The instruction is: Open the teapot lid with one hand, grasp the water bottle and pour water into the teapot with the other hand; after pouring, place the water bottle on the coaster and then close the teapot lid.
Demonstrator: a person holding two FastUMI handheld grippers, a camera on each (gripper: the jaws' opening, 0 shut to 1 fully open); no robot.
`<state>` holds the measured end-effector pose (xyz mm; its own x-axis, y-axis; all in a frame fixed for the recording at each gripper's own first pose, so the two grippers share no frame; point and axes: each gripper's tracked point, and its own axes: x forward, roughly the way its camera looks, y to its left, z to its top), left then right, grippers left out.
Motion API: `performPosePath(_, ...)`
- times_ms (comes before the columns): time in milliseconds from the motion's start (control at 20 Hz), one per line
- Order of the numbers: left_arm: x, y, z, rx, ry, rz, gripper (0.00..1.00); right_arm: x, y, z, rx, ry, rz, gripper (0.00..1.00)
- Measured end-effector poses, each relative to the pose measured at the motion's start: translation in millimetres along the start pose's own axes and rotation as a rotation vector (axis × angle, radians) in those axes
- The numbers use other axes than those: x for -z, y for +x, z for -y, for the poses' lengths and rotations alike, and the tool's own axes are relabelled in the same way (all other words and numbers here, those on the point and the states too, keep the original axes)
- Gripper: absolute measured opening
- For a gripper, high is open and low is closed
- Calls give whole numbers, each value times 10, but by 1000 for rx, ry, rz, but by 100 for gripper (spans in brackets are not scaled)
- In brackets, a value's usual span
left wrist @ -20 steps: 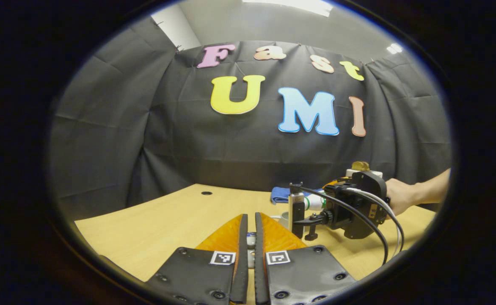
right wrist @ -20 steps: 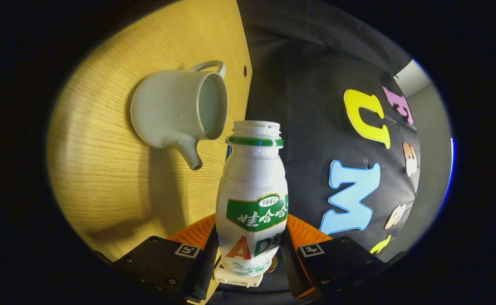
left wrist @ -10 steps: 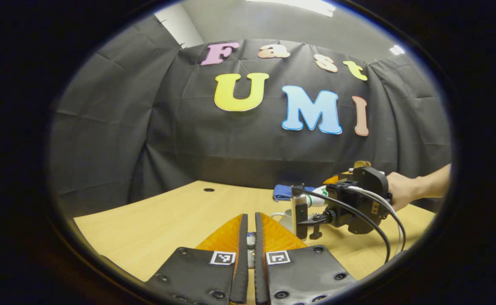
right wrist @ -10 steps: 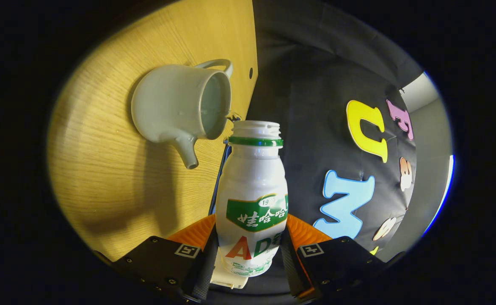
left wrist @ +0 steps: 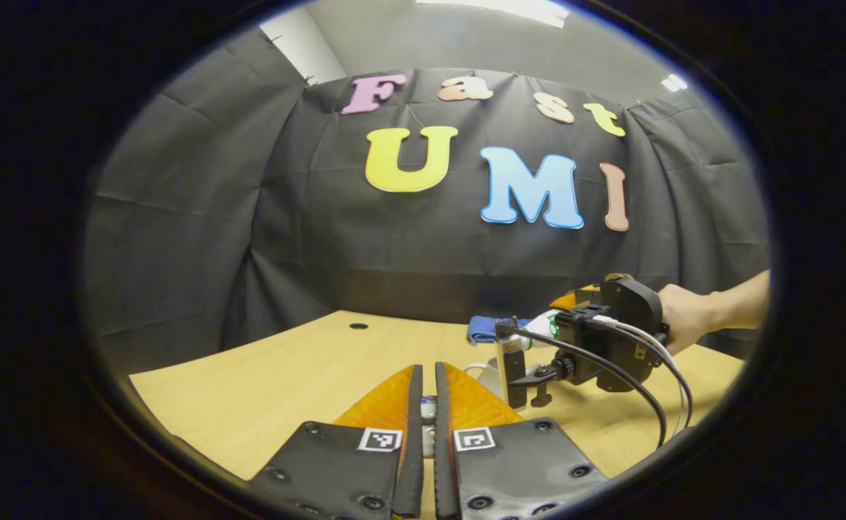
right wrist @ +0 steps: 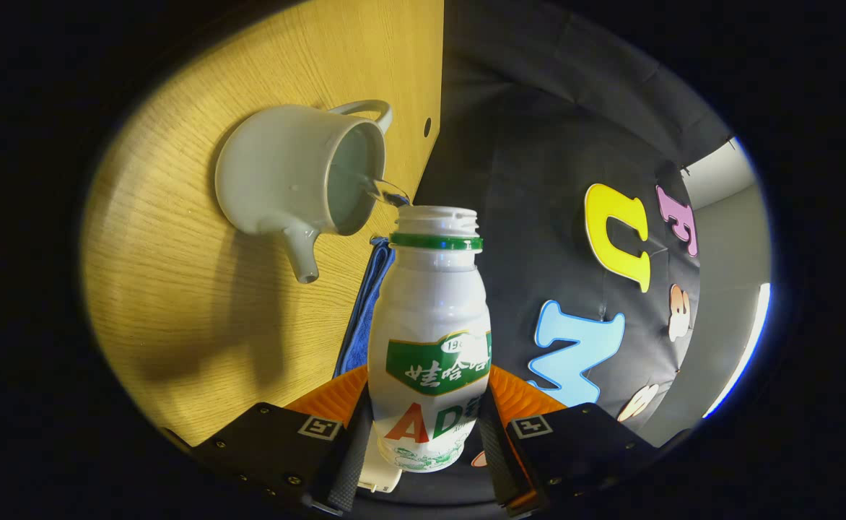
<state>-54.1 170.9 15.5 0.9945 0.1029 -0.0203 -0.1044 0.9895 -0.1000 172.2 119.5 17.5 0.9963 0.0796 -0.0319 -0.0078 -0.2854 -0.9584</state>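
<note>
1. Desk point(left wrist: 278, 375): pale wood, with a small round hole near its far edge, carrying the teapot and the cloth and appearing turned on its side in the right gripper view.
2. Right gripper point(right wrist: 423, 433): its fingers are closing on the lower body of the bottle from both sides and are tipping it sideways; in the left gripper view this gripper point(left wrist: 596, 347) is hanging over the desk's right part, gripped by a hand point(left wrist: 679, 321), with black cables trailing from it.
3. Left gripper point(left wrist: 423, 404): its fingers are standing almost together, leaving a thin slit; a small pale object is lying in that slit, but whether it is the lid cannot be told.
4. Teapot point(right wrist: 289, 177): pale ceramic, lid off and mouth open, sitting on the desk with its spout pointing toward the right gripper and its handle on the far side.
5. Bottle point(right wrist: 430, 339): white, uncapped, with a green neck ring; its mouth is lying just beside the teapot's rim.
6. Cloth point(right wrist: 365, 303): blue, folded, lying on the desk just behind the bottle and the teapot.
7. Water point(right wrist: 383, 189): a thin clear stream is running from the bottle's mouth into the teapot.
</note>
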Motion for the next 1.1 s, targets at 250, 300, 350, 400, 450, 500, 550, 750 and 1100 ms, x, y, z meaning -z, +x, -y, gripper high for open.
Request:
performPosePath(250,-7,-13,7,1,1,-1,12,32,4,60,27,-36,4,70)
performPosePath(300,-7,5,8,2,3,-2,17,40,5,59,30,-43,4,70)
performPosePath(350,-2,9,10,2,3,-3,17,38,5,64,32,-46,5,70)
performPosePath(400,4,19,8,3,3,-4,12,58,22,64,33,-48,6,70)
performPosePath(450,3,26,14,3,3,-6,12,64,23,60,32,-49,8,70)
performPosePath(500,21,8,14,4,3,-7,12,84,43,59,31,-52,10,70)
performPosePath(550,17,11,10,4,5,-8,12,95,44,65,32,-56,10,70)
performPosePath(750,32,19,9,3,6,-11,17,142,77,57,37,-79,13,70)
performPosePath(1100,39,33,11,6,13,-14,12,127,79,26,46,-132,27,70)
